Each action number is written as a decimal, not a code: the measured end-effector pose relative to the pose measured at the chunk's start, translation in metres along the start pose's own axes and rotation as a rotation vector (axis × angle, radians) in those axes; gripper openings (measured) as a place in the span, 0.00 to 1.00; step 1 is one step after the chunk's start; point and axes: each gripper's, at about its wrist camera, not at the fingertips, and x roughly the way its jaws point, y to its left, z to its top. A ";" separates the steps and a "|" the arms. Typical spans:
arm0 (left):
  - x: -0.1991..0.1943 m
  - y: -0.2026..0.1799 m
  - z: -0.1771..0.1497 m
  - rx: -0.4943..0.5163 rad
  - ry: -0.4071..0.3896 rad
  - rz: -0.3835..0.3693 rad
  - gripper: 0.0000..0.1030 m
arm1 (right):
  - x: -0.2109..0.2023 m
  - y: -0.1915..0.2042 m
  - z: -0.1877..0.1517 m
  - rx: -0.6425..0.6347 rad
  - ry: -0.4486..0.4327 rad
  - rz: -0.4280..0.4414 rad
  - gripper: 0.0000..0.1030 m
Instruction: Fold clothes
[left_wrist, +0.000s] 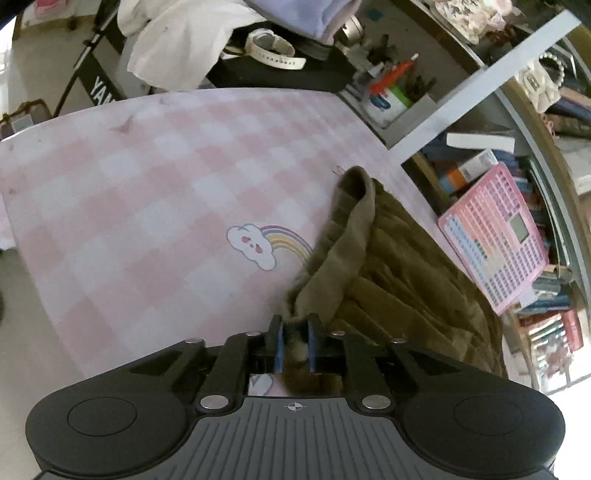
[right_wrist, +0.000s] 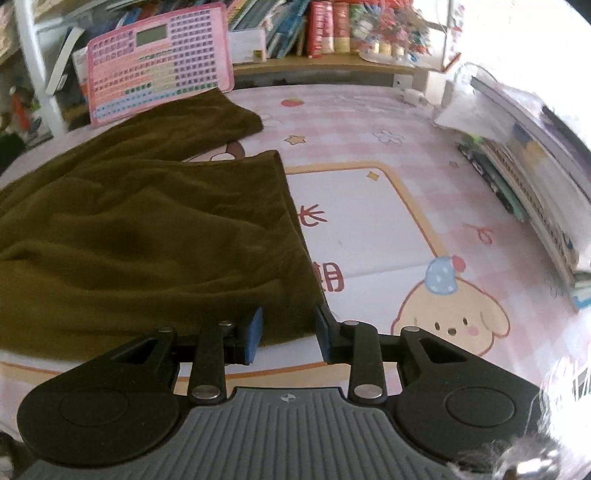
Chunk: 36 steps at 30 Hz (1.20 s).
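An olive-brown garment (right_wrist: 147, 229) lies spread on a pink checked table mat (right_wrist: 369, 221), with two parts reaching toward the back. In the left wrist view the same garment (left_wrist: 388, 266) rises in a bunched fold from the mat (left_wrist: 147, 206). My left gripper (left_wrist: 294, 332) is shut on the garment's edge, cloth pinched between the blue pads. My right gripper (right_wrist: 288, 325) stands open at the garment's near right corner, with the cloth edge lying between its fingers.
A pink keyboard toy (right_wrist: 159, 55) leans against a bookshelf (right_wrist: 314, 29) at the back. Stacked books (right_wrist: 535, 177) line the right side. A pen holder (left_wrist: 391, 99), a white watch (left_wrist: 273, 48) and white cloth (left_wrist: 177, 40) sit beyond the mat's far edge.
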 end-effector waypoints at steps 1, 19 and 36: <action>-0.002 0.000 0.003 0.004 0.000 0.022 0.28 | -0.001 -0.003 0.001 0.018 0.003 0.000 0.33; 0.003 -0.047 0.000 0.260 -0.080 0.001 0.31 | -0.012 -0.013 0.015 0.062 0.000 -0.003 0.07; 0.027 -0.067 -0.021 0.343 0.000 -0.030 0.32 | 0.003 -0.031 0.005 0.067 -0.012 -0.119 0.07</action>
